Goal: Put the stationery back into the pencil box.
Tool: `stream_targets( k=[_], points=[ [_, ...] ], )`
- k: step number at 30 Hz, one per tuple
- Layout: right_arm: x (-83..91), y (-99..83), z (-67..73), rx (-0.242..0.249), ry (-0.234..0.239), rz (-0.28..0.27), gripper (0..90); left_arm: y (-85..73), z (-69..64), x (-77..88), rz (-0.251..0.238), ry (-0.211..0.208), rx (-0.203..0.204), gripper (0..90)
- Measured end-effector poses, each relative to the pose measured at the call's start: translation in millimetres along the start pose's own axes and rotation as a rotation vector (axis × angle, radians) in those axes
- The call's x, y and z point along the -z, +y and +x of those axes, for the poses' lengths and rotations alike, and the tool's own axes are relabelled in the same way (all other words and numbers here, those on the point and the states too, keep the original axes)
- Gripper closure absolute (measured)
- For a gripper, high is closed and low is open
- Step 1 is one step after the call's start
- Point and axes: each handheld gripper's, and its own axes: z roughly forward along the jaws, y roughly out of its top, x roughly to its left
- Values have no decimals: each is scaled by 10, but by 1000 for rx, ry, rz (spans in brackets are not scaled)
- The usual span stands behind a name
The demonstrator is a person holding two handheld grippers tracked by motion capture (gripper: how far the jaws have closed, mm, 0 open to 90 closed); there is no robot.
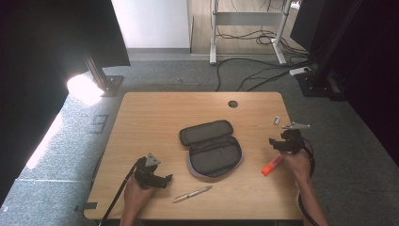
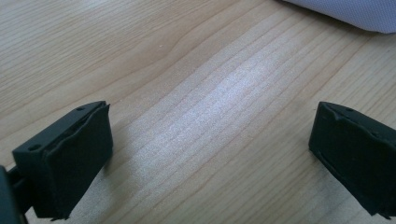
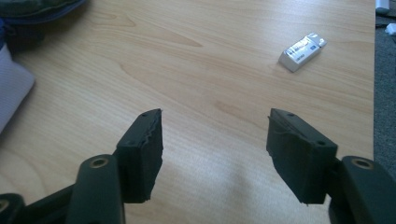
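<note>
1. Your black pencil case [image 1: 211, 148] lies open in the middle of the worktop [image 1: 155, 117]. Take it as your landmark.
2. Your left gripper [image 1: 165, 179] is near the front edge of the worktop, to the left of the pencil case and a little nearer to you. Its fingers [image 2: 70, 163] stand wide apart with nothing between them, and under them you see bare wood.
3. Your right gripper [image 1: 274, 142] is to the right of the pencil case, near the right edge of the worktop. Its fingers [image 3: 142, 154] are about half open and hold nothing.
4. The orange marker [image 1: 271, 166] lies to the right of the pencil case, just beside your right hand [image 1: 297, 162] and close to the right gripper. The fingers do not touch it.
5. The silver pen [image 1: 191, 194] lies in front of the pencil case, on your side, just right of the left gripper.
6. A small white eraser [image 3: 302, 50] lies farther back than the right gripper, well to the right of the pencil case.
</note>
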Motion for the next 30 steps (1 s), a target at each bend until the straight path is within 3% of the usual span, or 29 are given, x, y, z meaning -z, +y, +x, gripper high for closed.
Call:
stream_targets(
  k=[11,30],
  points=[
    [-227,118,-108,-11,-20,11,508,0,0,0,0,0,0,0],
    [-562,306,-357,-62,-76,47,543,3,0,0,1,0,-2,0]
  ],
)
